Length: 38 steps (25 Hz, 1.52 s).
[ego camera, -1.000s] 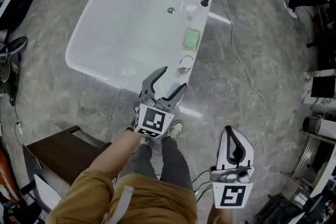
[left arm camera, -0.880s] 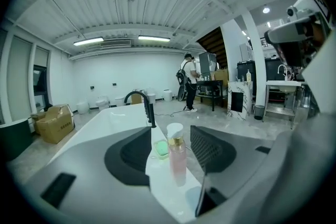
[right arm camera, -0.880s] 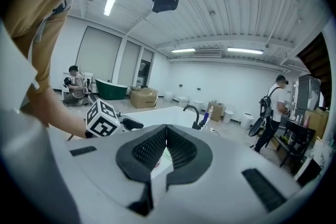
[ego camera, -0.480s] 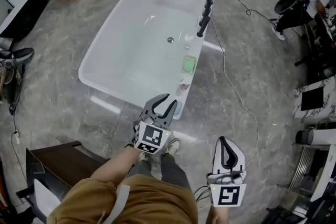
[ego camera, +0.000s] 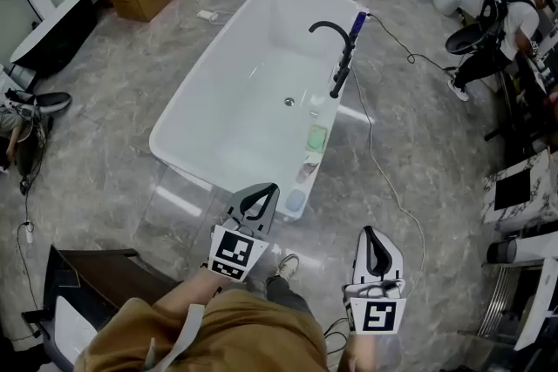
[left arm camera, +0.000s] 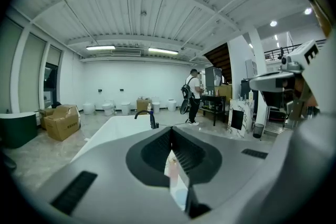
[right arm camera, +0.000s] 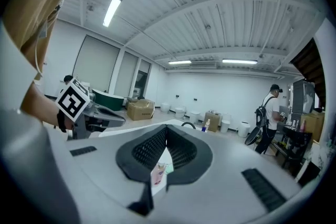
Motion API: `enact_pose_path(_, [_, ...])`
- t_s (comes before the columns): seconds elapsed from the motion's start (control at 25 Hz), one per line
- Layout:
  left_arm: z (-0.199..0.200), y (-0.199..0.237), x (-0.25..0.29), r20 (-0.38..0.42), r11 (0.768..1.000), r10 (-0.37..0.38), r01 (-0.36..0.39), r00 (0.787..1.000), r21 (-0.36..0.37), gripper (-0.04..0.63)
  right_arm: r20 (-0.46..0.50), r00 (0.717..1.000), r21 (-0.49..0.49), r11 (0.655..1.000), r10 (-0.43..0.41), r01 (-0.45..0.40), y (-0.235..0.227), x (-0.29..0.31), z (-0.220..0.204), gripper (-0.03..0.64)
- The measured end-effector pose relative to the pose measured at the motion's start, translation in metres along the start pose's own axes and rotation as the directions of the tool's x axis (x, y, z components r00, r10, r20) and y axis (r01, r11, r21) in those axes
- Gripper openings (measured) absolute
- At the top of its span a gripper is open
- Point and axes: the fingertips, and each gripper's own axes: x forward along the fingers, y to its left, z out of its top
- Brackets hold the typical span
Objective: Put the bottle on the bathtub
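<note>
Head view: left gripper's (ego camera: 266, 190) empty jaws are just finishing closing beside the bathtub (ego camera: 187, 113). Right gripper's (ego camera: 370, 233) jaws are pressing together. The tiny bottle (ego camera: 308, 169) is perhaps standing on its rim.

The bathtub (ego camera: 228, 91) stands open from above, its basin clear to reach into. The right rim is crowded by a black faucet (ego camera: 346, 50) arching inward and a green pad (ego camera: 316, 138). Bare floor (ego camera: 113, 122) runs along the left side, and a cable (ego camera: 377, 174) trails along the right.
</note>
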Motion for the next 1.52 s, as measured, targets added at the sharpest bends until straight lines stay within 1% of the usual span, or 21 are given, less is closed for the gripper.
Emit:
enact_pose_path(0.2, [0.038,0.008,-0.024,0.053,1.000,0.021,-0.022,0.998,0.020,0.008,0.046,0.999,-0.020,1.000,-0.015,0.016,-0.006,0.001,0.022,0.006])
enact_pose_path(0.36, [0.078,0.007,-0.046,0.133,0.998,0.026,-0.033,0.991,0.054,0.008,0.050,0.999,0.001,1.000,0.002,-0.002,-0.008,-0.002,0.031,0.006])
enact_pose_path(0.44, [0.100,0.010,-0.062,0.177,0.998,0.042,-0.049,0.983,0.036,0.008,0.062,0.998,0.019,1.000,0.008,-0.009,-0.008,-0.004,0.035,0.006])
enact_pose_path(0.52, [0.113,0.017,-0.080,0.199,0.997,0.073,-0.076,0.977,0.008,0.008,0.072,0.997,0.033,0.999,0.007,-0.009,-0.010,-0.008,0.039,0.006])
enact_pose_path(0.68, [0.119,0.030,-0.111,0.197,0.992,0.123,-0.128,0.973,0.016,0.008,0.084,0.996,0.058,0.998,0.007,-0.012,-0.013,-0.013,0.040,0.006])
enact_pose_path(0.88, [0.127,0.036,-0.115,0.212,0.987,0.145,-0.157,0.966,0.038,0.008,0.104,0.995,0.070,0.997,0.007,-0.015,-0.015,-0.005,0.045,0.006])
enact_pose_path(1.0, [0.130,0.038,-0.109,0.227,0.986,0.146,-0.159,0.963,0.041,0.008,0.132,0.991,0.047,0.999,-0.002,-0.004,-0.015,-0.001,0.055,0.006])
enact_pose_path(1.16, [0.125,0.044,-0.108,0.220,0.987,0.145,-0.156,0.965,0.034,0.008,0.160,0.987,0.038,0.999,-0.009,0.003,-0.012,0.004,0.067,0.005])
enact_pose_path(1.52, [0.129,0.055,-0.096,0.230,0.987,0.147,-0.157,0.962,0.025,0.008,0.182,0.983,0.025,1.000,0.003,-0.008,-0.014,0.019,0.082,0.005])
